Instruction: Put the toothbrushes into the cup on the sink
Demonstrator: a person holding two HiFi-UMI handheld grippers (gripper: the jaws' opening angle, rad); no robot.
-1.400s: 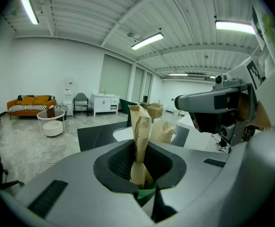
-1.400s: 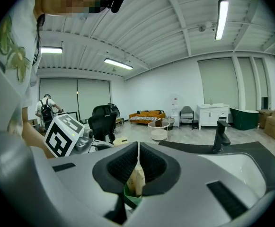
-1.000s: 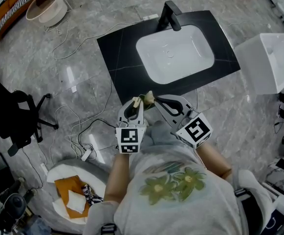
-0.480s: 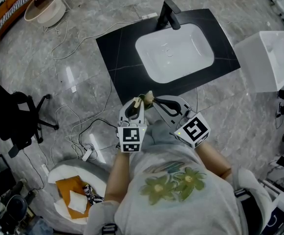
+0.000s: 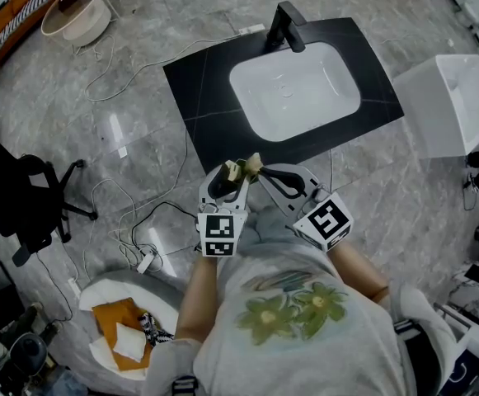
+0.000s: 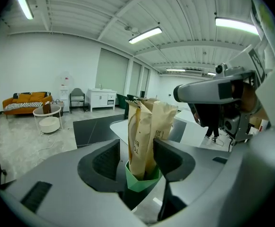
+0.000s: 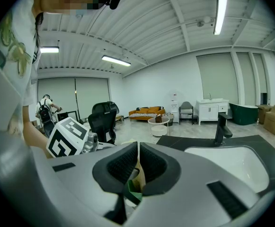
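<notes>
Item: green cup [image 6: 144,179] holding paper-wrapped toothbrushes [image 6: 146,126], carried in the air close in front of the person and short of the black bench [image 5: 198,89]. Left claw [image 6: 138,161]: jaws have just been opening and now stand wide apart, with the cup and its packets upright between them and a gap showing at the left pad, so nothing is gripped there. Right claw [image 7: 137,167]: jaws pressed together on a thin tan edge of the toothbrush wrapping, green of the cup just beneath; whether the cup's rim is pinched as well I cannot tell. Progress, as judged: the toothbrushes already stand in the cup; the cup is not yet set down on the bench, which looks to be the step left. Surface: the bench is bare, with a white sink basin [image 5: 297,89] let into it and a black tap [image 5: 287,25] at the far edge. Room: grey marble-patterned floor [image 5: 140,48], loose cables [image 5: 128,221], black office chair [image 5: 25,192], round white side table [image 5: 78,7], white cabinet [image 5: 453,106] beside the bench, orange sofa [image 6: 26,100] at the far wall, strip lights overhead.
</notes>
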